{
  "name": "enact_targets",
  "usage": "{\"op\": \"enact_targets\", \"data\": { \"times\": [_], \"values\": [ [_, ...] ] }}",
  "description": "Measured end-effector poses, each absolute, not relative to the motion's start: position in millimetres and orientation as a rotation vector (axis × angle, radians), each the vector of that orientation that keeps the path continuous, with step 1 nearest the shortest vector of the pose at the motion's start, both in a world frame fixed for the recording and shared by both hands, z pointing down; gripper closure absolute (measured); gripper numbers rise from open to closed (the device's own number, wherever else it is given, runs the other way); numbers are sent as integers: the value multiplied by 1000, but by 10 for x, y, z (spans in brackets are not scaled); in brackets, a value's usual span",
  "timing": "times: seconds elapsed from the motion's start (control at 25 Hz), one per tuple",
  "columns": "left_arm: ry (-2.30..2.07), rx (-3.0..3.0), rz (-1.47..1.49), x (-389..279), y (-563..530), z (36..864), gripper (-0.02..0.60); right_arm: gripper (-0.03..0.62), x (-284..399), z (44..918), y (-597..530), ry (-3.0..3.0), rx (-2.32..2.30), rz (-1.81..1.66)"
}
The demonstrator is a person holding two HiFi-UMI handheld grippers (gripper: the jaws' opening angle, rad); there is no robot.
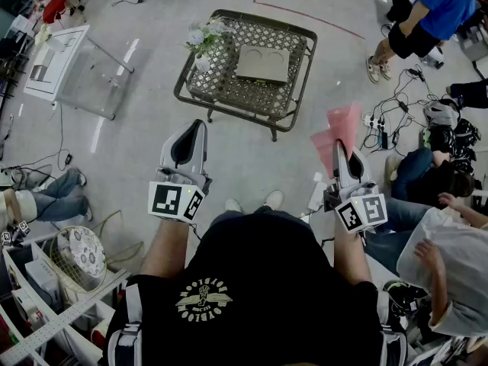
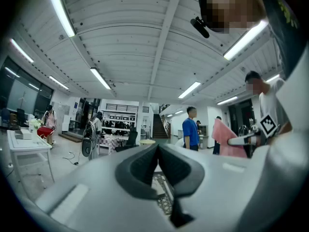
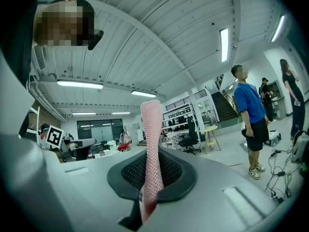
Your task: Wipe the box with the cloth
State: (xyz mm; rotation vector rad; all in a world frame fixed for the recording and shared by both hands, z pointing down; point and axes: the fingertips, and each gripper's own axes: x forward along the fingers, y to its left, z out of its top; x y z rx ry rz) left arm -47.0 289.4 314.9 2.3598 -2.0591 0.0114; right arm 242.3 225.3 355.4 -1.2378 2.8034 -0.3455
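A flat tan box (image 1: 263, 63) with two round marks lies on the dark wicker table (image 1: 297, 97) ahead of me on the floor. The pink cloth (image 1: 339, 130) stands up from my right gripper (image 1: 340, 149), which is shut on it well short of the table. In the right gripper view the cloth (image 3: 151, 144) rises between the pressed jaws. My left gripper (image 1: 194, 126) is held at the same height, shut and holding nothing. Its jaws meet in the left gripper view, where the left gripper (image 2: 157, 151) points over the table's lattice (image 2: 163, 192).
A vase of pale flowers (image 1: 203, 40) stands at the table's left corner. A white-topped clear table (image 1: 57, 59) is at far left. Cables and a power strip (image 1: 381, 128) lie right. Several people stand or sit at right; a fan (image 1: 80, 254) and shelving are lower left.
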Motion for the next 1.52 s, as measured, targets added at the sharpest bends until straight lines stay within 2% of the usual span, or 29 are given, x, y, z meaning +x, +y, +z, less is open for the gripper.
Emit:
{"op": "enact_targets", "data": {
  "times": [0.52, 0.96, 1.52],
  "values": [
    [-2139, 2283, 25, -67, 2782, 3209, 581, 577, 2822, 3583, 1919, 2805, -1101, -379],
    [-2169, 2286, 49, -355, 2438, 3158, 581, 577, 2599, 3545, 1463, 2799, -1114, -358],
    [-2031, 2357, 44, -928, 1461, 3294, 581, 577, 2068, 3644, 778, 2783, -1216, -412]
  ]
}}
